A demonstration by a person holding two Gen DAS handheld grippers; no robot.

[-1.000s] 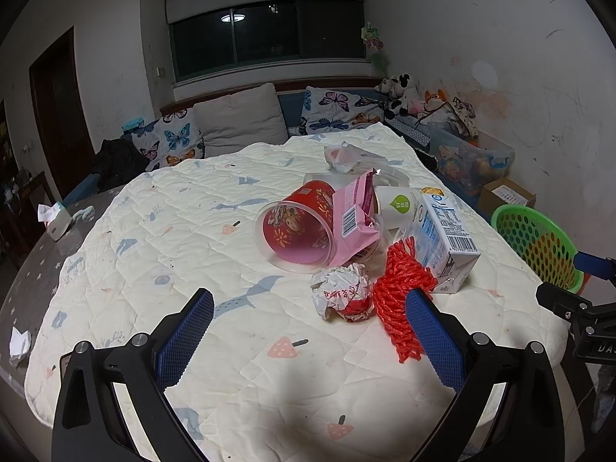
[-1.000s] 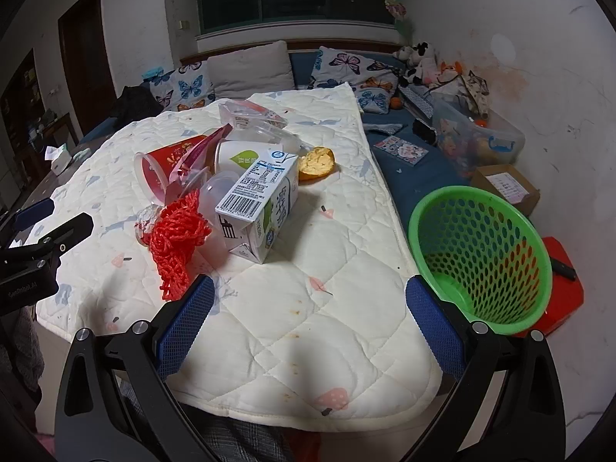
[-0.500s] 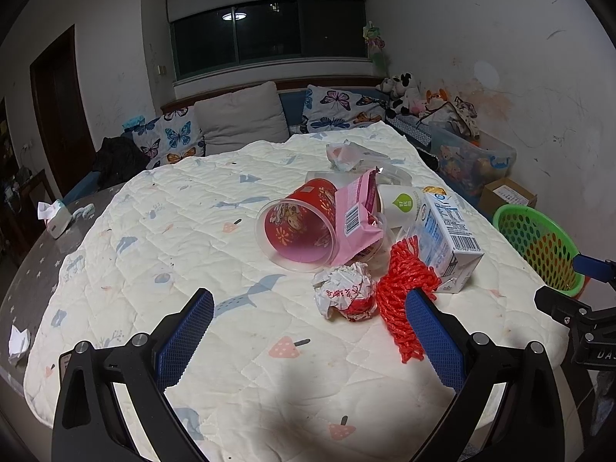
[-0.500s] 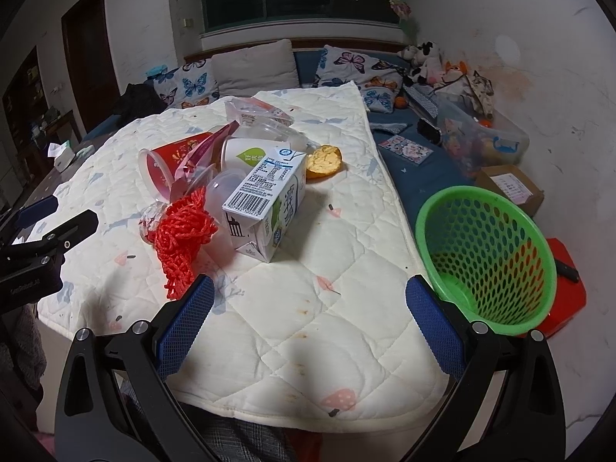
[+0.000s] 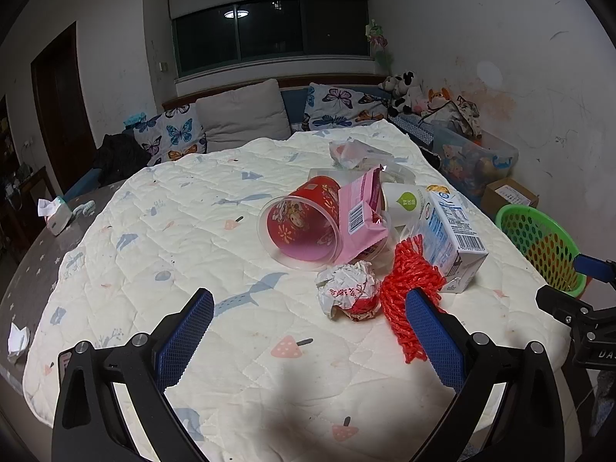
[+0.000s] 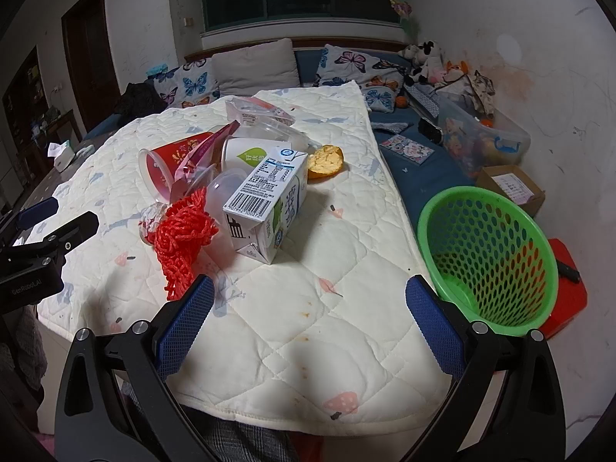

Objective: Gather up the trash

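Worktop point(image 5: 161, 238), quilt-covered, carries the whole trash heap; green basket point(image 6: 489, 254) sits off its right edge, below quilt level. I take the milk carton point(image 6: 269, 208) as landmark. Red cup point(image 5: 304, 223) lies on its side left of the carton, pink wrapper point(image 5: 362, 215) between them. Red mesh netting point(image 5: 408, 292) touches the carton's near-left corner; crumpled foil ball point(image 5: 346, 292) just left of the netting.

Left claw point(image 5: 308, 342) released, empty, short of the foil ball. Right claw point(image 6: 308, 331) released, empty, over bare quilt near of the carton.

Step in hand, my judgement: approach a first piece. Take outliers first, foil ball or netting, so the heap stays put.

Versus a second ago: both views slightly nearer the carton; nothing on the quilt displaced.
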